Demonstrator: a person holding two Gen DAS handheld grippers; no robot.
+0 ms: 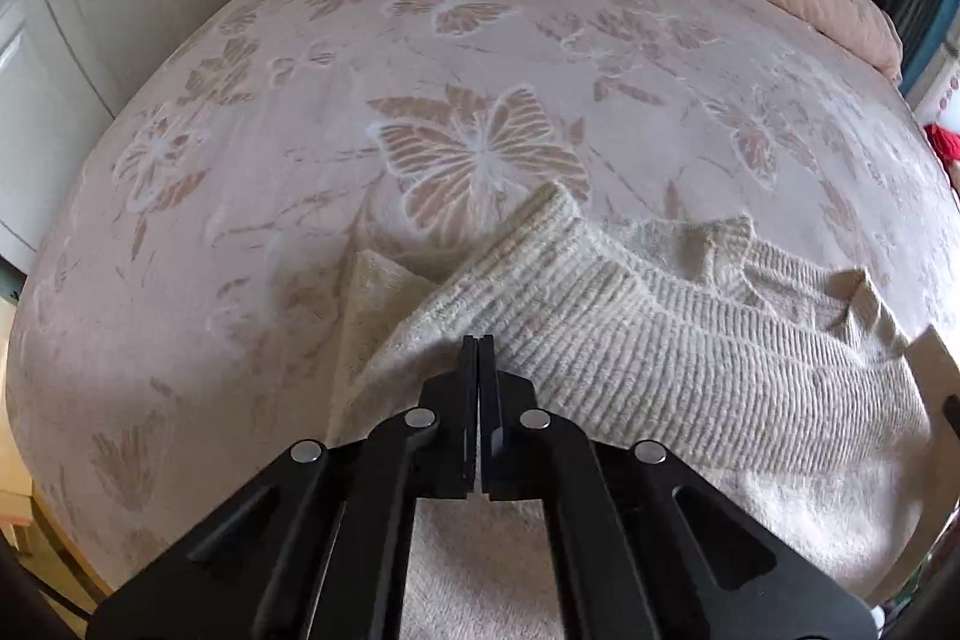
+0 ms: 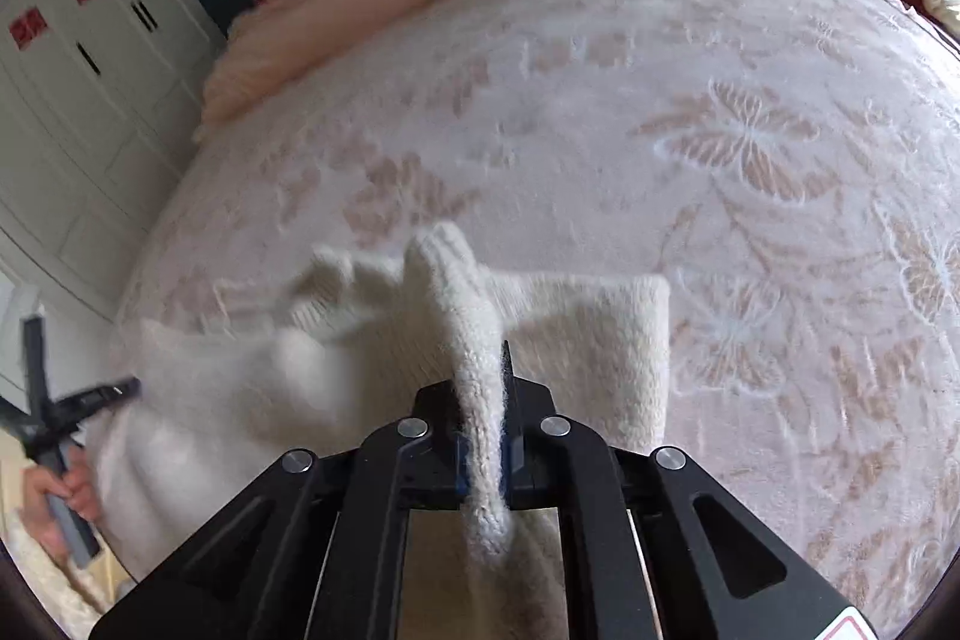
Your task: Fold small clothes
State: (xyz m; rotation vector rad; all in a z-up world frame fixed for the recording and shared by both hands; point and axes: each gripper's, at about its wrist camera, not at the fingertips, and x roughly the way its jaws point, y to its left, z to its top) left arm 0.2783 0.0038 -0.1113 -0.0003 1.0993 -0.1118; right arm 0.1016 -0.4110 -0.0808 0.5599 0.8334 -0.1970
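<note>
Right claw (image 2: 483, 364) pinches the cream sweater (image 2: 576, 316); left claw (image 1: 478, 340) closed, seemingly empty, over butterfly blanket (image 1: 300, 112).

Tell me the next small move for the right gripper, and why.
Probably carry the pinched fold toward the sweater's middle and lay it flat. The right gripper is shut on a raised ridge of knit, while the left gripper is shut at the near edge, apparently pinning it on the bedspread.

I see a fuzzy rib-knit cream sweater (image 1: 690, 340), plush embossed bedspread (image 1: 300, 130), matt black plastic right gripper (image 2: 483, 364).
</note>
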